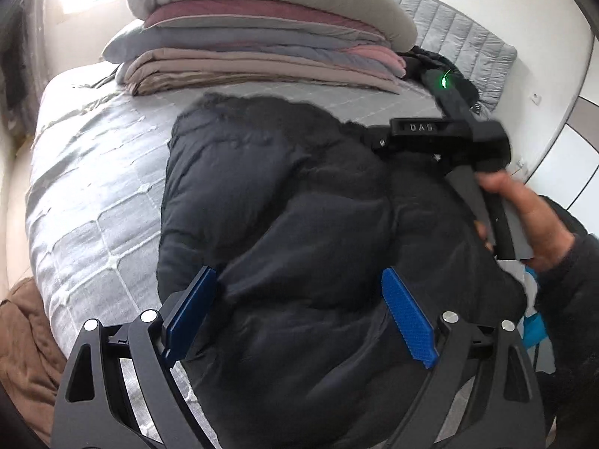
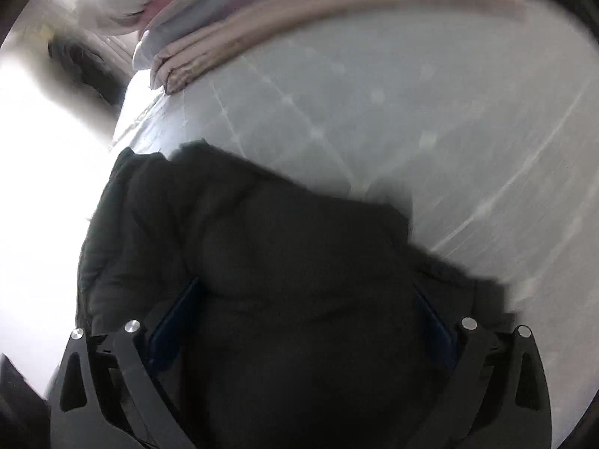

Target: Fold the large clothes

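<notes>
A large black puffer jacket (image 1: 292,224) lies bunched on the grey quilted bed (image 1: 93,194). My left gripper (image 1: 299,307) is open, its blue pads (image 1: 408,318) spread wide over the jacket's near end. The right gripper's body (image 1: 441,138) shows in the left wrist view, held by a hand (image 1: 531,217) over the jacket's right side. In the right wrist view the right gripper (image 2: 307,299) is open, with the jacket (image 2: 262,254) bulging between its wide-set fingers. That view is blurred.
A stack of folded blankets and a pillow (image 1: 262,37) sits at the bed's far end and also shows in the right wrist view (image 2: 299,11). A brown cloth (image 1: 26,336) lies off the bed's left side. A white wall (image 1: 561,75) stands to the right.
</notes>
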`<action>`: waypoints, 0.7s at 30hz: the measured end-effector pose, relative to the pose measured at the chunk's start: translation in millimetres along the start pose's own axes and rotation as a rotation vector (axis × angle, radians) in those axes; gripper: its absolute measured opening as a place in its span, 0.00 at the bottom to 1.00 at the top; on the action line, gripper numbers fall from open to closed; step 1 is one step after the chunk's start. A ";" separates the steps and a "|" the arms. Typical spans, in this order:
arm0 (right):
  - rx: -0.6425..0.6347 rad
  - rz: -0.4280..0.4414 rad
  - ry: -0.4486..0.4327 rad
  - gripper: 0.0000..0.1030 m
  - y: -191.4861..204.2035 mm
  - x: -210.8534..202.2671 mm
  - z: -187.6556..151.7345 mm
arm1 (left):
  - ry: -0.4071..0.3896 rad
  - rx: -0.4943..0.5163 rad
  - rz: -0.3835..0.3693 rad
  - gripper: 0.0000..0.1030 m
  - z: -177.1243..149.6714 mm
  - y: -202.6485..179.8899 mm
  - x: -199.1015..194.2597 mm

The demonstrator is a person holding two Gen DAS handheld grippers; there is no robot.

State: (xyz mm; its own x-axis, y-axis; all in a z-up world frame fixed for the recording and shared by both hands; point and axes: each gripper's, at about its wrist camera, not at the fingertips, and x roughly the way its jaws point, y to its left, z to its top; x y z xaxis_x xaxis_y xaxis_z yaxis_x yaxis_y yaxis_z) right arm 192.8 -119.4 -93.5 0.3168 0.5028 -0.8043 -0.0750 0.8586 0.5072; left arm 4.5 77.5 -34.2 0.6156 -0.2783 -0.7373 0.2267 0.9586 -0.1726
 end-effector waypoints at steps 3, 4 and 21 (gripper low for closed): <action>0.006 0.026 -0.081 0.93 -10.9 -44.1 -15.4 | -0.065 -0.110 -0.023 0.83 12.2 31.9 -18.6; 0.011 0.042 -0.095 0.93 -15.4 -58.4 -24.2 | -0.077 -0.148 -0.023 0.84 15.6 43.9 -21.7; 0.301 0.591 0.170 0.95 -136.5 -31.1 -99.0 | 0.237 -0.692 -0.307 0.85 -3.0 165.4 80.1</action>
State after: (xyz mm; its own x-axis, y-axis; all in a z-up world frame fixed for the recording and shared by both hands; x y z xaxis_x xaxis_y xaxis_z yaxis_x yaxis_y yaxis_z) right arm 99.5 -242.3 -168.4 0.1493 0.9083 -0.3907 0.0845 0.3820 0.9203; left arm 89.0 213.9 -123.8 0.4069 -0.5908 -0.6967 -0.2084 0.6825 -0.7005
